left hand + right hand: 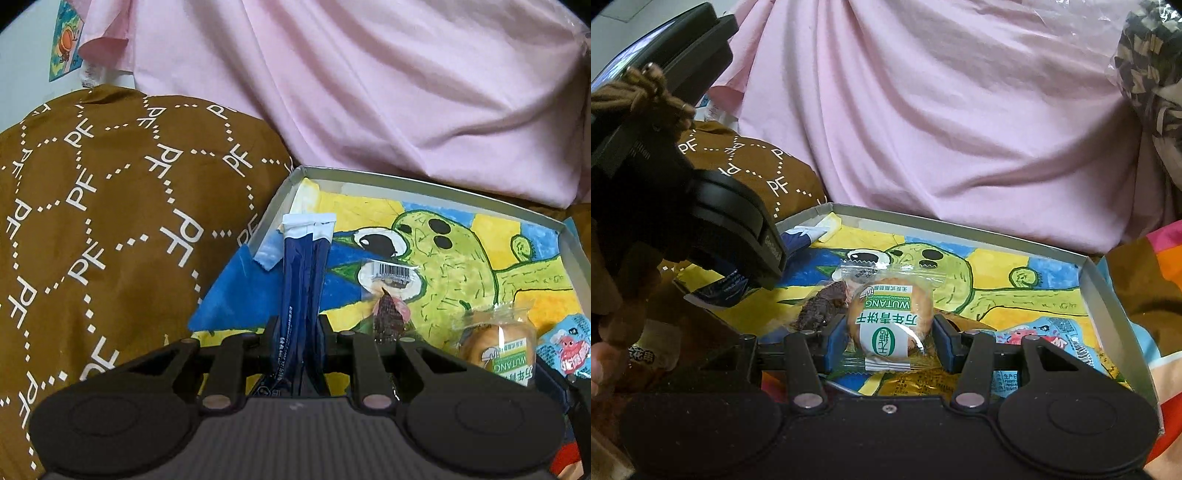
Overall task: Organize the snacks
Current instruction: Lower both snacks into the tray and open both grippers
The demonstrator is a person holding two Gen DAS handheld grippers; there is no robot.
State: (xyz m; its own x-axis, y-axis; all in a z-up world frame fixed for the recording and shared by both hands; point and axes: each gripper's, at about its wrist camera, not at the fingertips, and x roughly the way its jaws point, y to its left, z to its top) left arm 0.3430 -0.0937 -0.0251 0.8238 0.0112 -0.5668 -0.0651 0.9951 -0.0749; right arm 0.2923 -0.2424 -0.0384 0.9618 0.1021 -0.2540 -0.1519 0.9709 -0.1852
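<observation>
A shallow box [406, 181] lined with a painted green creature lies ahead of both grippers. My left gripper [299, 332] is shut on a dark blue sachet [303, 280] with a white top, which sticks out forward over the box's left part. In the right wrist view that gripper [731, 236] hangs at the left over the box [960, 225], and the sachet [727, 288] shows under it. My right gripper [890, 332] is shut on a round biscuit in a clear wrapper with a green label [890, 317], its blue pads [836, 343] against the sides. The biscuit [495, 339] shows at the lower right in the left wrist view.
A dark snack in a clear wrapper [820, 306] lies in the box beside the biscuit. A blue-and-pink packet [1052, 339] and a gold packet [912, 384] also lie in it. Pink cloth [942, 110] rises behind the box. Brown patterned fabric [110, 221] lies to its left.
</observation>
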